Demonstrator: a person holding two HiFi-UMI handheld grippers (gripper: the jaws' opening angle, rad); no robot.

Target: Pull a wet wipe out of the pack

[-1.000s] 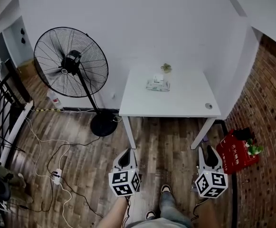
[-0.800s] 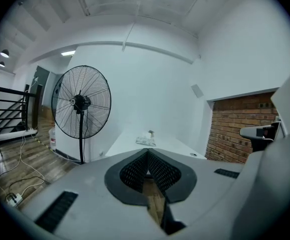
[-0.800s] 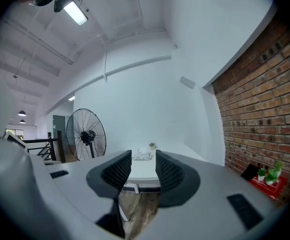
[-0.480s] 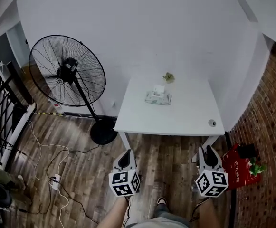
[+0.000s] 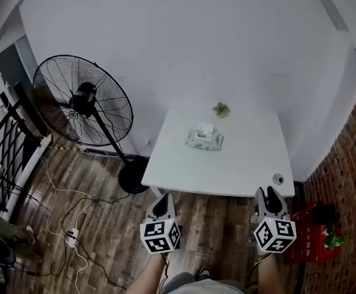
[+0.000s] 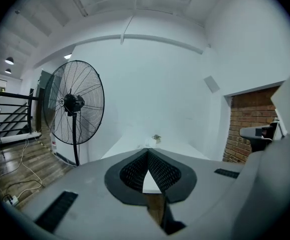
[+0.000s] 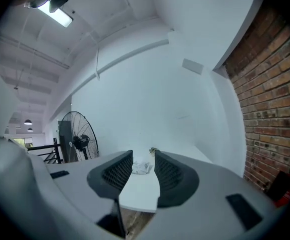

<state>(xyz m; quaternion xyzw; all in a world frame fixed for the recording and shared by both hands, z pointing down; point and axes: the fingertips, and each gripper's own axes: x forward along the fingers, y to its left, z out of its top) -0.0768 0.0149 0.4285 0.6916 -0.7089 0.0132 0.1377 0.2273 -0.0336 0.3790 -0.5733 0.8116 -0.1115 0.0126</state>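
The wet wipe pack [image 5: 204,139] lies on the white table [image 5: 227,170], near its far side, with a white wipe tip sticking up from its top. Both grippers hang in front of the table's near edge, well short of the pack. My left gripper [image 5: 163,199] is shut with nothing in it; its jaw tips meet in the left gripper view [image 6: 147,151]. My right gripper [image 5: 268,193] is open a little and empty. In the right gripper view the pack [image 7: 141,167] shows far off through the gap between its jaws [image 7: 144,158].
A small potted plant [image 5: 220,109] stands behind the pack by the wall. A small round object [image 5: 278,179] sits on the table's near right corner. A large standing fan [image 5: 83,100] is left of the table, cables [image 5: 61,195] trail on the floor, and a red box [image 5: 315,241] is by the brick wall.
The view has moved toward the table, which now sits closer and larger. Both grippers keep their places in the picture and their jaws stand as before.
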